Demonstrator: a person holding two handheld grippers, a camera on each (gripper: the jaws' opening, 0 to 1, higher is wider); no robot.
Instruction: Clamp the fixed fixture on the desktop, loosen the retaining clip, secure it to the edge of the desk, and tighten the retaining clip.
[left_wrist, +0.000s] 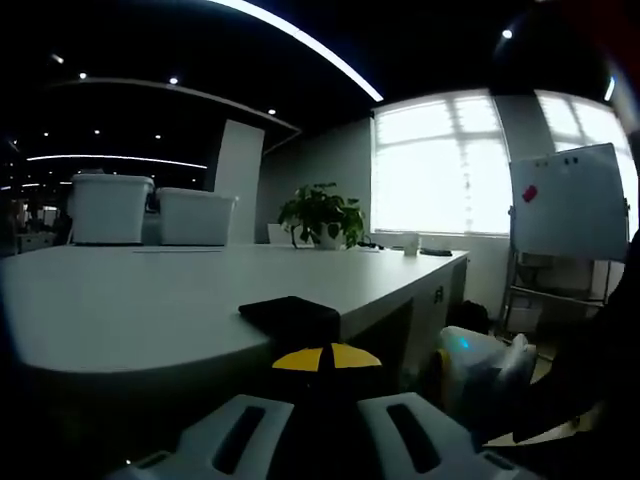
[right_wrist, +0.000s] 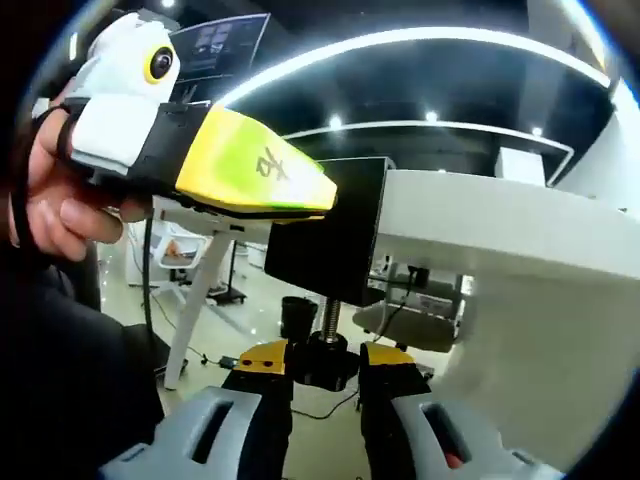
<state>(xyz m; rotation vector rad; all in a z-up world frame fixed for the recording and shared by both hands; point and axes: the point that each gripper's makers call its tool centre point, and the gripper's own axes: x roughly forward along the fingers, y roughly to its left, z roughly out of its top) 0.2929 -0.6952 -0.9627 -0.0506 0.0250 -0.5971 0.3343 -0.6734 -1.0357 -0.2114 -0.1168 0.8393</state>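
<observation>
Fixture (right_wrist: 325, 235) straddling desk (right_wrist: 500, 225) edge, screw axis vertical; right gripper (right_wrist: 325, 365) clenched on knob (right_wrist: 327, 355) directly beneath; left gripper (right_wrist: 255, 165) grasping fixture top.

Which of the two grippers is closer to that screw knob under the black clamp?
Right. The right gripper closes around the screw knob below the desk; the left gripper holds the black clamp up at the desk edge.
</observation>
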